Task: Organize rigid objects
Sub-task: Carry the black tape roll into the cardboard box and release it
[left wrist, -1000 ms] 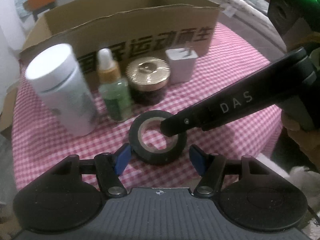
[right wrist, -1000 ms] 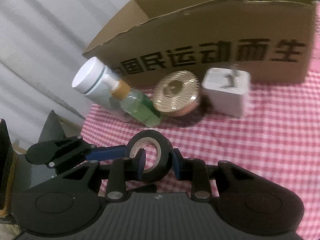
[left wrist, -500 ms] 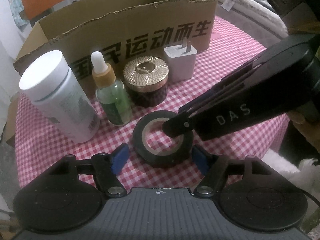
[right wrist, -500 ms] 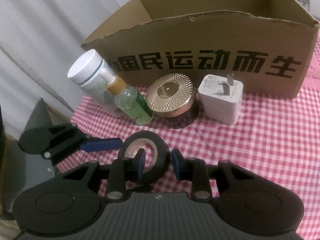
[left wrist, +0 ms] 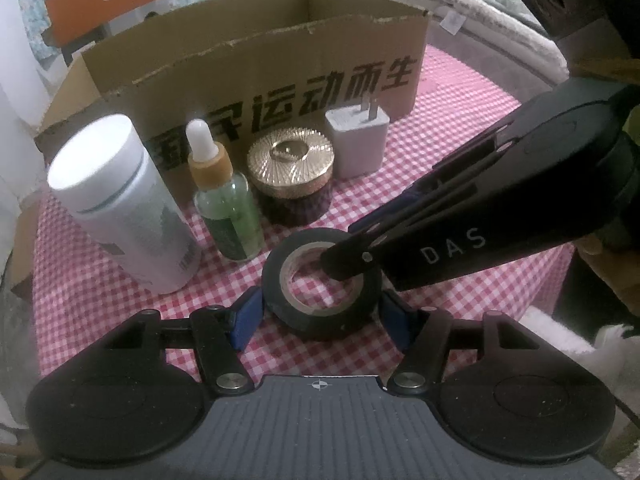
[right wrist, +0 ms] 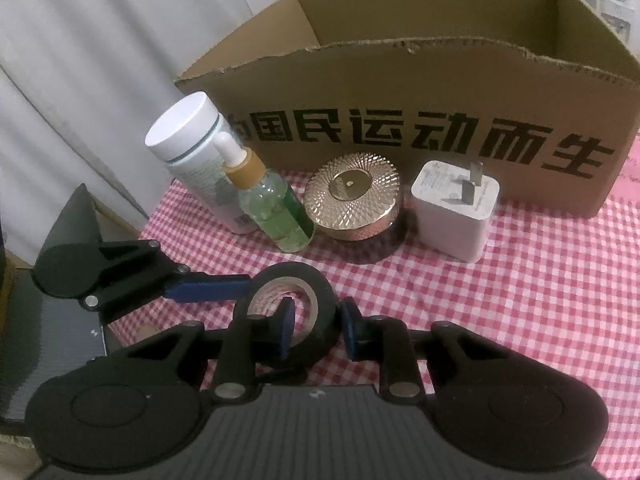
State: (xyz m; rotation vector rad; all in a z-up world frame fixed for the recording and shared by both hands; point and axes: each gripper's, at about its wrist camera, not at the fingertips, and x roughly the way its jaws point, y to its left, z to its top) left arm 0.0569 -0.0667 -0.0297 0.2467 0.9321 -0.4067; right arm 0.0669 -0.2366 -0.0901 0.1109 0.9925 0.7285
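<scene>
A black tape roll lies flat on the red checked cloth. My left gripper is open, its blue pads on either side of the roll. My right gripper pinches the roll's right wall, one finger inside the hole and one outside. In the left wrist view the right gripper's fingers reach into the roll's hole from the right. Behind stand a white bottle, a green dropper bottle, a gold-lidded jar and a white charger.
An open cardboard box with black printed characters stands behind the row of objects; it also shows in the right wrist view. The round table's cloth edge drops off at the right. Bedding lies beyond at the back right.
Both grippers and the roll have shifted slightly; the views drew back a little from the row. The right gripper stays pinched on the roll's wall, the left stays open around it.
</scene>
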